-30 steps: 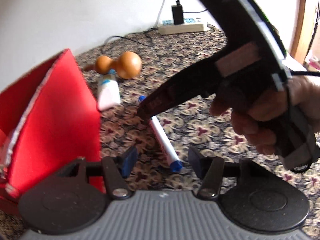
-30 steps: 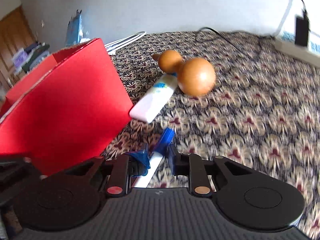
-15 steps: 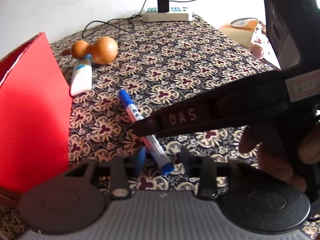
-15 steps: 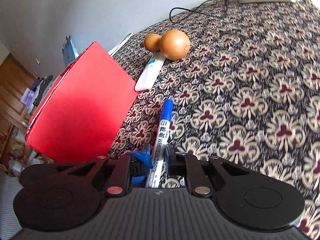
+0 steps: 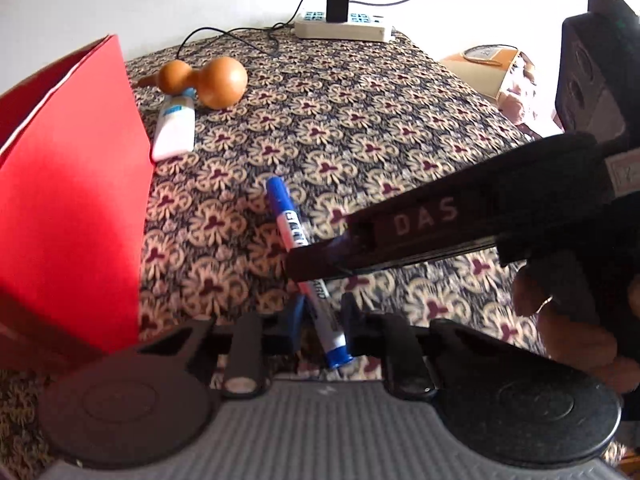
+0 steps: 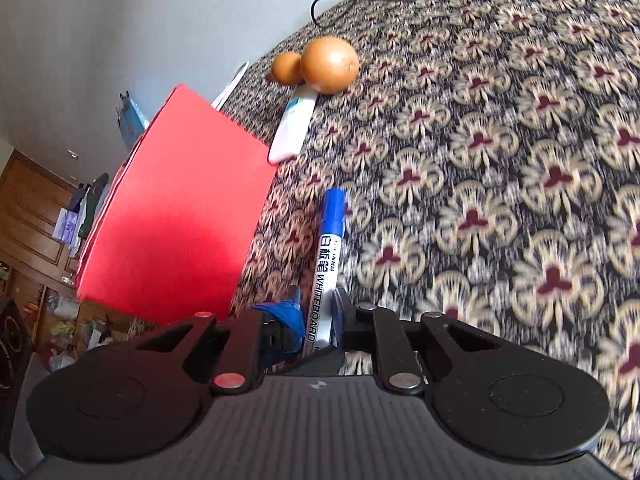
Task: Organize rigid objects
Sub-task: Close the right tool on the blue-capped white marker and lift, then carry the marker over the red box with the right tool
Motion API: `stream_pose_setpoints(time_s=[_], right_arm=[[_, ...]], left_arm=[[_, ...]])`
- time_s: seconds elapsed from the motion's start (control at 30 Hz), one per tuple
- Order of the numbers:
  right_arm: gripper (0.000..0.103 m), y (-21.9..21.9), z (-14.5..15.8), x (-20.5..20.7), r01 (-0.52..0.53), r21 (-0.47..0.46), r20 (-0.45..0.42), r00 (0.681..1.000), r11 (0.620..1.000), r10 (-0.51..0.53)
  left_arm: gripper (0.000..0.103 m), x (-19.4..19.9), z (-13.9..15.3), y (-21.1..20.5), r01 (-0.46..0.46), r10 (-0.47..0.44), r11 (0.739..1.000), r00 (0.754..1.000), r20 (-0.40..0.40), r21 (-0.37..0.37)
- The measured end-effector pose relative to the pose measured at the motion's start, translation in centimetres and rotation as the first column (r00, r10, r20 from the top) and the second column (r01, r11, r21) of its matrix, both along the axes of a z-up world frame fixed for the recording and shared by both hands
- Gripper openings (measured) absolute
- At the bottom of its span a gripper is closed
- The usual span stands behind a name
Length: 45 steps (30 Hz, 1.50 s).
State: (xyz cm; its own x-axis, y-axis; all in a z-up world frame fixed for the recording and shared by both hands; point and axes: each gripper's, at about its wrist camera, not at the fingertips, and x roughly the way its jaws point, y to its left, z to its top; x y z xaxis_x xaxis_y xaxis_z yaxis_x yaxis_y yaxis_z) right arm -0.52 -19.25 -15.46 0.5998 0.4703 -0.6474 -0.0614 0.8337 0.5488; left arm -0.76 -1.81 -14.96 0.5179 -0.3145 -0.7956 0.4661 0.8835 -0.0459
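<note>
- The whiteboard marker (image 5: 304, 264) is held by both grippers at once, above a table covered by a flower-patterned cloth (image 5: 400, 152).
- The right gripper (image 6: 318, 314) is clamped on the marker's white barrel, with the printed label between its 2 pads and the blue cap pointing away from the camera.
- In the left wrist view, the right gripper comes in from the right as a dark arm lettered "DAS" and crosses the middle of the marker; a person's hand (image 5: 568, 324) holds its handle.
- The left gripper (image 5: 322, 322) has the marker's lower end between its fingers; its jaws are closing, the pads lie close against the barrel, and the blue end cap sticks out below them.
- A red box (image 5: 68, 216) stands at the left, just beside the marker, its near wall facing the cameras.
- Farther back, a white tube (image 5: 174, 128) lies on the cloth, touching a brown gourd (image 5: 208, 80).
- A white power strip (image 5: 344, 30) with a black plug sits at the far edge, well apart from the marker.
</note>
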Motion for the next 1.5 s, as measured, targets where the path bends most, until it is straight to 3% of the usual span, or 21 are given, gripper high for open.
stream_pose_setpoints(time_s=[0.17,0.27,0.43,0.73,0.93,1.13,1.5], right_arm=[[0.0,0.0,-0.6,-2.3,0.022,0.063,-0.044,0.999,0.998,-0.02],[0.005,0.0,-0.9,-3.6,0.04,0.116,-0.08,0.996,0.992,-0.031],[0.006,0.8,-1.3,-5.2,0.013,0.138,-0.125,0.992,0.99,0.004],[0.0,2.4,-1.6,-6.4,0.022,0.191,-0.153,0.988,0.981,0.008],[0.0,4.2,0.5,-6.8,0.024,0.22,-0.1,0.995,0.975,-0.002],[0.0,6.2,4.7,-6.2,0.017,0.234,0.009,1.0,0.972,-0.02],[0.0,12.4,11.5,-1.8,-0.074,0.128,0.216,0.975,0.989,0.045]], left_arm=[[0.013,-2.1,0.1,0.8,0.015,-0.015,1.0,1.0,-0.023,-0.01],[0.013,-3.4,0.2,1.4,0.028,-0.029,0.999,0.999,-0.032,-0.018],[0.01,-5.0,0.7,3.0,0.029,-0.032,0.998,0.998,-0.055,-0.05],[0.01,-6.3,1.5,5.1,0.025,-0.03,0.996,0.998,-0.05,-0.083],[0.01,-6.9,4.2,6.5,0.052,-0.05,0.992,0.999,0.022,-0.114],[0.01,-6.4,8.2,9.1,0.091,-0.068,0.982,0.988,0.138,-0.164],[0.01,-3.1,13.9,16.4,0.092,-0.023,0.973,0.951,0.308,-0.211]])
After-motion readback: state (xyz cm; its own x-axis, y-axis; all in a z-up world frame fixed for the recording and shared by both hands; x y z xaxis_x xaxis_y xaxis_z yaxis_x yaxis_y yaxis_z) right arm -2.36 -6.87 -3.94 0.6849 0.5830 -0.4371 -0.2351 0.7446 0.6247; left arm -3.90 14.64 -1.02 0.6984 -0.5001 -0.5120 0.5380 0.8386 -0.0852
